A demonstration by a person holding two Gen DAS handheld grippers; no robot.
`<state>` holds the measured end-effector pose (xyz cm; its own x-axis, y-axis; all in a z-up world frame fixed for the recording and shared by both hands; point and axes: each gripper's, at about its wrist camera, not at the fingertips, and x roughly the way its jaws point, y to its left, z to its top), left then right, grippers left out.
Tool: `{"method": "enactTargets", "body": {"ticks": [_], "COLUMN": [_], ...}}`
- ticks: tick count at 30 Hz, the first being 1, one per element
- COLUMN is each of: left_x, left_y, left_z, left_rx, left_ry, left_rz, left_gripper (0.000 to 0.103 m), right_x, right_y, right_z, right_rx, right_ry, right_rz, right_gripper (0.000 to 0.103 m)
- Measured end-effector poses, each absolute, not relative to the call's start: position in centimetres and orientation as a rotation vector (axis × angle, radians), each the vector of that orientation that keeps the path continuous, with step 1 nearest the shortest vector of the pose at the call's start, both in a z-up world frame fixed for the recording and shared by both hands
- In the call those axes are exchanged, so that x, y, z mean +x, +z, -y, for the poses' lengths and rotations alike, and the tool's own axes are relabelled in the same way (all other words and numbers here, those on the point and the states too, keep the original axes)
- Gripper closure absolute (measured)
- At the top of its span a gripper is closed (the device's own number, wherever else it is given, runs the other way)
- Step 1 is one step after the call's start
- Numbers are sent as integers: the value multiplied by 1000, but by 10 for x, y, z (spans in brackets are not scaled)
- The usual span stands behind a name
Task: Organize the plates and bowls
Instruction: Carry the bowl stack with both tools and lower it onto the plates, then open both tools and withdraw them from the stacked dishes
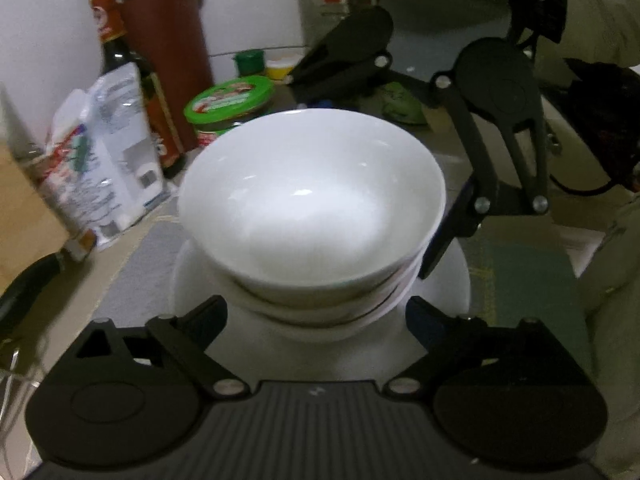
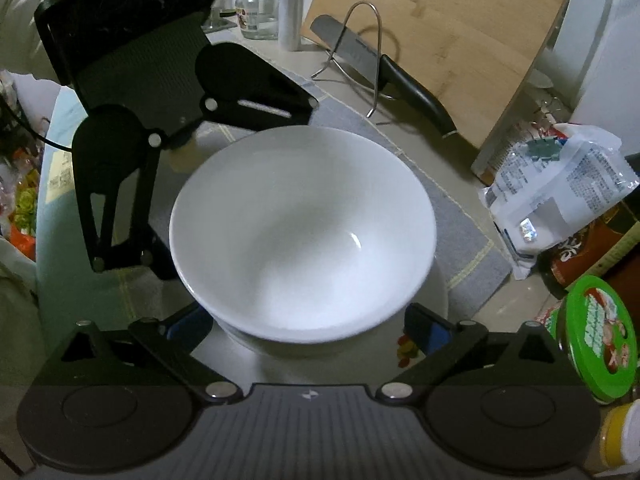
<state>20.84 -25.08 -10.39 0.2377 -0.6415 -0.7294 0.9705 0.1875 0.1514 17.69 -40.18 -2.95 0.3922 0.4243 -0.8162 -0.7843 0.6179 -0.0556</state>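
A stack of white bowls stands on a white plate (image 1: 444,288) on a grey mat (image 2: 460,220). The top bowl (image 1: 312,192) (image 2: 304,232) is empty and sits slightly askew on the bowls below it (image 1: 320,320). My left gripper (image 1: 316,316) is open at the near side of the stack, one finger on each side of the lower bowls, pads not pressing. My right gripper (image 2: 308,326) is open wide on the opposite side, its blue-padded fingers (image 2: 428,330) flanking the stack's base. Each gripper shows in the other's view, with the right one's fingers (image 1: 444,236) beside the bowl rim.
A knife block (image 1: 168,60), a dark bottle (image 1: 116,40), a plastic bag (image 1: 100,152) and a green-lidded tub (image 1: 228,100) crowd one side. A cutting board (image 2: 440,32), a knife (image 2: 384,64) on a wire rack and a glass jar (image 2: 260,8) stand behind. A pan handle (image 1: 24,288) lies nearby.
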Motion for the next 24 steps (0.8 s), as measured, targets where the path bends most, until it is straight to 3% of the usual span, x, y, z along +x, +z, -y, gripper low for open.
{"method": "enactTargets", "body": {"ticks": [4, 16, 24], "left_x": [200, 165, 146], "left_y": [-101, -90, -88], "left_z": [236, 180, 162], "left_rx": [639, 414, 355], "left_ry": [-1144, -1007, -845], "left_rz": [-563, -492, -475], "left_gripper": [2, 1, 1], "right_x": [172, 145, 103], "right_y": [-30, -29, -22], "right_z": [404, 387, 363], "right_rx": [-488, -477, -257], "right_ry": [789, 515, 141], "right_rz": [-863, -913, -922], "right_gripper": [0, 0, 0]}}
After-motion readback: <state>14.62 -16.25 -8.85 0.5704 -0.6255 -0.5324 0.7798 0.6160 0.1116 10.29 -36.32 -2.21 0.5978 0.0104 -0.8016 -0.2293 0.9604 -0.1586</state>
